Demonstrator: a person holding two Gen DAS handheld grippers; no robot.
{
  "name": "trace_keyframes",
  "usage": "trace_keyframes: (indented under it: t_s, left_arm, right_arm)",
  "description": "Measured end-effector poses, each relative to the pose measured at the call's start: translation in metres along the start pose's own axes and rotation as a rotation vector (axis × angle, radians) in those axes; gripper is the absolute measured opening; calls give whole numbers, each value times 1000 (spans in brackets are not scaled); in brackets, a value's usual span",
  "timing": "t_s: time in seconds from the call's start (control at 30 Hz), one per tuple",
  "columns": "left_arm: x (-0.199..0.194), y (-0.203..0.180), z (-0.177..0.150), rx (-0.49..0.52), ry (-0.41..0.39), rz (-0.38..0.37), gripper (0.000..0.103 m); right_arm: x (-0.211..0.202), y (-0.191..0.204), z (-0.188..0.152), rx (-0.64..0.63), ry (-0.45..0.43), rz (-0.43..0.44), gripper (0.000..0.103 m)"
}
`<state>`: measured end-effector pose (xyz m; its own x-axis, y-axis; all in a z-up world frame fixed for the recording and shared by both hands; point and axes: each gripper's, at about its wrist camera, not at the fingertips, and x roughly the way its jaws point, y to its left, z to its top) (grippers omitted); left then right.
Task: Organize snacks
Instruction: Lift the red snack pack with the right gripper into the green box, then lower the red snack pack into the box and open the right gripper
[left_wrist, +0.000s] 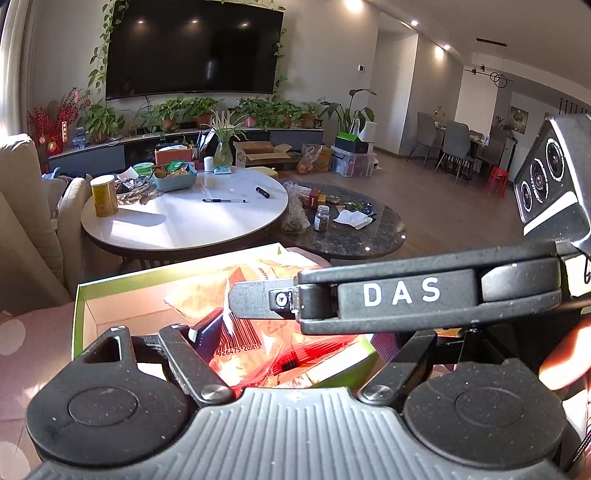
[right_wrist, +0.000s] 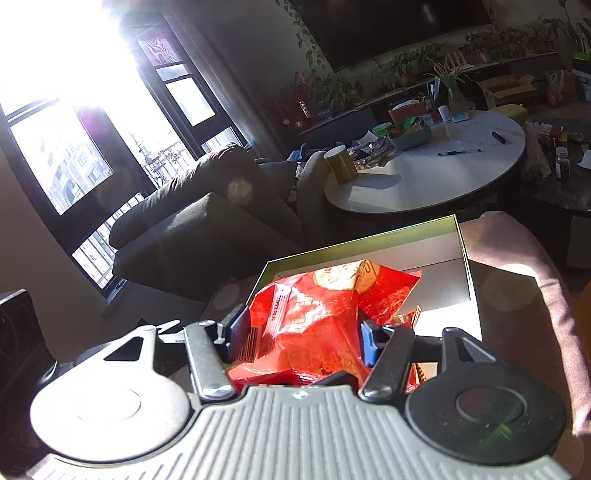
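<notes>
A green-rimmed cardboard box (left_wrist: 79, 310) sits close below me and holds several snack packets. In the right wrist view my right gripper (right_wrist: 301, 332) is shut on a red snack bag (right_wrist: 314, 325) and holds it over the same box (right_wrist: 463, 251). In the left wrist view my left gripper (left_wrist: 273, 332) hangs over the box with its jaws wide apart above a red barcode packet (left_wrist: 251, 336). The right gripper's black "DAS" body (left_wrist: 402, 293) crosses in front and hides my left gripper's right finger.
A white round table (left_wrist: 184, 218) stands beyond the box with a yellow can (left_wrist: 104, 195), a basket of snacks (left_wrist: 175, 177) and a pen. A dark round table (left_wrist: 354, 229) with a jar is to its right. A sofa (right_wrist: 192, 221) is on the left.
</notes>
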<state>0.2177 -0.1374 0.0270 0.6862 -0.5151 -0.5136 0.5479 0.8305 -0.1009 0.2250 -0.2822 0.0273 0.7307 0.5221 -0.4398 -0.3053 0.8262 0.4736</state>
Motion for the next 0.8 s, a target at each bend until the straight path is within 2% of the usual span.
trace_keyframes:
  t_s: [0.3,0.57,0.67,0.8]
  left_arm:
    - [38,20,14,6,-15,-1,77]
    - [77,32,9,-16,27,-24,77]
    - [84,33,6,-19,40,0,77]
    - [86,43,5,-67,48,41,77]
  right_arm:
    - [27,-20,22,4,-18,4,51]
    - [50,-44,23,50,11,-25,51]
    - [57,-51,21,56,21,-35,51]
    - [59,-59,19,13,-1,-121,51]
